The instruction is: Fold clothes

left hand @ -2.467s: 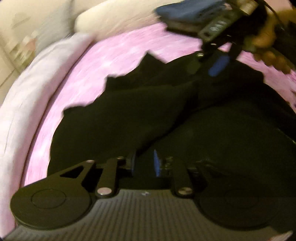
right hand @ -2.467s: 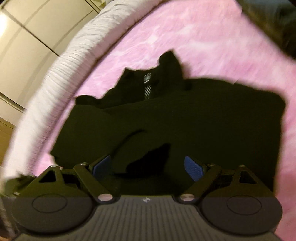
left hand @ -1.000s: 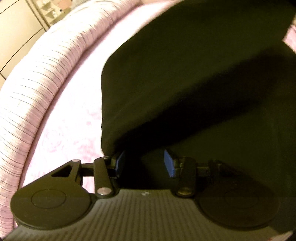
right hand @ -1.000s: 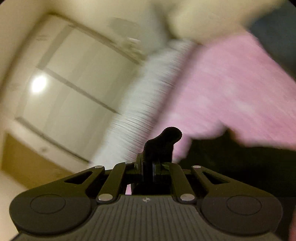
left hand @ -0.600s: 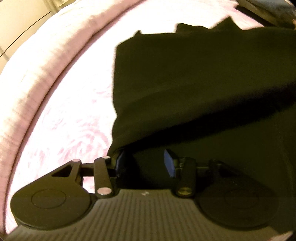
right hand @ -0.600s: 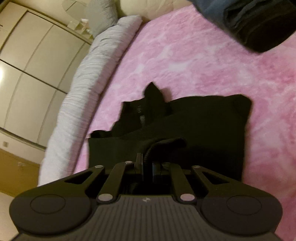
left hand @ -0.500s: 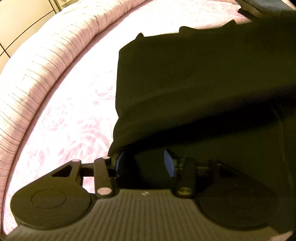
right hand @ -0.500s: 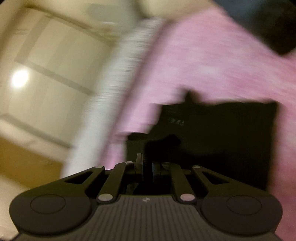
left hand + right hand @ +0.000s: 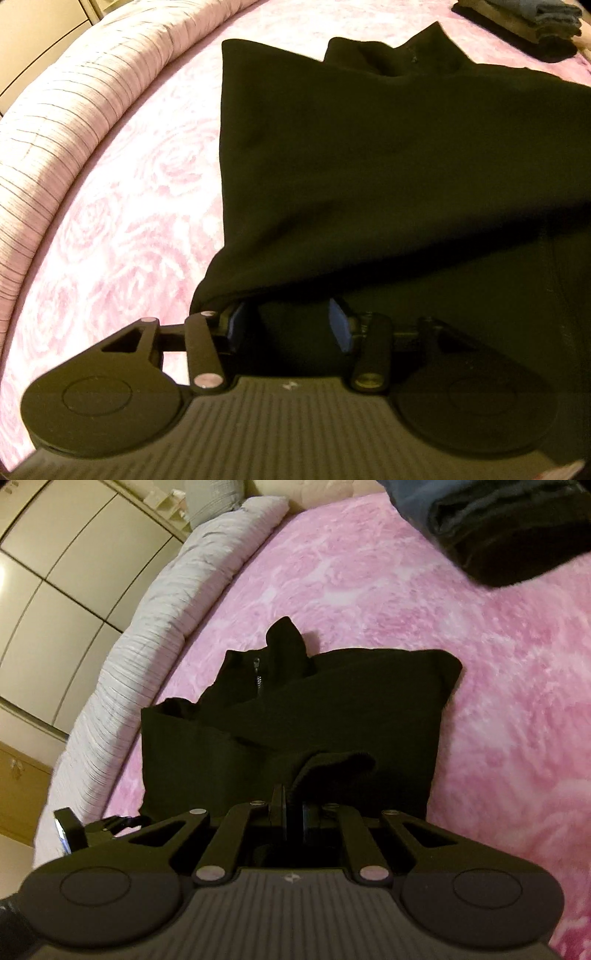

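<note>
A black zip-neck garment [image 9: 303, 716] lies partly folded on a pink rose-patterned blanket [image 9: 443, 620]. Its collar and zipper [image 9: 258, 675] point away from me. My right gripper [image 9: 293, 812] is shut on a black fold of the garment and lifts it a little. In the left wrist view the garment [image 9: 369, 147] fills the right side. My left gripper [image 9: 288, 325] is part open, its blue pads apart, with the garment's near edge draped over and between the fingers.
A striped pale duvet roll [image 9: 66, 103] borders the blanket on the left; it also shows in the right wrist view [image 9: 166, 620]. A stack of folded dark clothes [image 9: 509, 524] sits at the far right. Cream wardrobe doors [image 9: 55, 572] stand beyond the bed.
My right gripper shut on a fold of the garment about a second ago and has been swinging with it. My left gripper's pads have stayed apart at the near edge as the cloth settled.
</note>
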Motion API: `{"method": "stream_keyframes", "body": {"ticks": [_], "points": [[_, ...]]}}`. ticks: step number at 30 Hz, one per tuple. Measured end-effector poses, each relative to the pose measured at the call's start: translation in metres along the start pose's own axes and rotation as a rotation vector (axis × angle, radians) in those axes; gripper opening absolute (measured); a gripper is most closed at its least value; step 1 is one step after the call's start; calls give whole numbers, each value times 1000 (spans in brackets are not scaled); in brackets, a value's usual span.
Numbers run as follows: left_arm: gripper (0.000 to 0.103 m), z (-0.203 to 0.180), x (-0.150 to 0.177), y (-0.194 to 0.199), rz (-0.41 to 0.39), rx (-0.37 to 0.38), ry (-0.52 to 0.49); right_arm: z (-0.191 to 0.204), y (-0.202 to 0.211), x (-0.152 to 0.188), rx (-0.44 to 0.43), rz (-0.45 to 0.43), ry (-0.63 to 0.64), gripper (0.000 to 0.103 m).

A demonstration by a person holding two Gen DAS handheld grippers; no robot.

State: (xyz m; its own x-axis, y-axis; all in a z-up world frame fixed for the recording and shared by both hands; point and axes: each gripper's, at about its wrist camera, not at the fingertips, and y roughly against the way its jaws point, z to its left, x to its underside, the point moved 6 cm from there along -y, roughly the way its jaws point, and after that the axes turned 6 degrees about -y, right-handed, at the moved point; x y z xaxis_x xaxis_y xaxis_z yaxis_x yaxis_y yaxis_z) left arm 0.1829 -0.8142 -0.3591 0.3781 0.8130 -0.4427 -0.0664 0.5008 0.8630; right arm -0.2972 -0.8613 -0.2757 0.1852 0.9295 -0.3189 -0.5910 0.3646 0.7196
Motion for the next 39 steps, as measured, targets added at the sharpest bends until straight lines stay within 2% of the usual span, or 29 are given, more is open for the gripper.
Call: {"method": "stream_keyframes", "body": {"ticks": [4, 7, 9, 13, 16, 18, 21, 22, 24, 26, 29, 32, 33, 35, 38, 39], "points": [[53, -9, 8, 30, -22, 71, -14, -7, -7, -15, 42, -27, -17, 8], [53, -14, 18, 56, -44, 114, -14, -8, -10, -20, 60, -31, -16, 8], [53, -18, 22, 71, -72, 125, 6, -8, -14, -21, 68, -27, -11, 8], [54, -5, 13, 91, -171, 114, 128, 0, -27, -19, 55, -5, 0, 8], [57, 6, -9, 87, -224, 111, 189, 18, -37, -20, 9, 11, 33, 8], [57, 9, -30, 79, -260, 116, 196, 35, -37, -23, -31, 4, 79, 8], [53, 15, -67, 60, -307, 180, 194, 51, -31, -25, -77, -9, 125, 8], [52, 8, -75, 57, -313, 215, 188, 53, -29, -24, -81, -8, 135, 8], [51, 6, -83, 27, -296, 273, 174, 51, -27, -21, -70, -1, 146, 9], [51, 19, -92, -5, -257, 261, 149, 43, -27, -19, -52, 10, 127, 9], [47, 42, -96, -51, -182, 115, 146, 34, -30, -20, -42, 9, 78, 9], [50, 52, -100, -59, -179, 95, 164, 44, -39, -23, -97, 8, 77, 9], [54, 56, -101, -62, -178, 88, 170, 50, -41, -24, -121, 9, 90, 9], [55, 63, -103, -67, -176, 74, 182, 62, -46, -25, -148, 12, 148, 9], [49, 73, -107, -74, -173, 54, 199, 63, -55, -22, -136, 35, 187, 9], [49, 76, -110, -58, -198, 39, 187, 58, -58, -21, -123, 42, 172, 9]]}}
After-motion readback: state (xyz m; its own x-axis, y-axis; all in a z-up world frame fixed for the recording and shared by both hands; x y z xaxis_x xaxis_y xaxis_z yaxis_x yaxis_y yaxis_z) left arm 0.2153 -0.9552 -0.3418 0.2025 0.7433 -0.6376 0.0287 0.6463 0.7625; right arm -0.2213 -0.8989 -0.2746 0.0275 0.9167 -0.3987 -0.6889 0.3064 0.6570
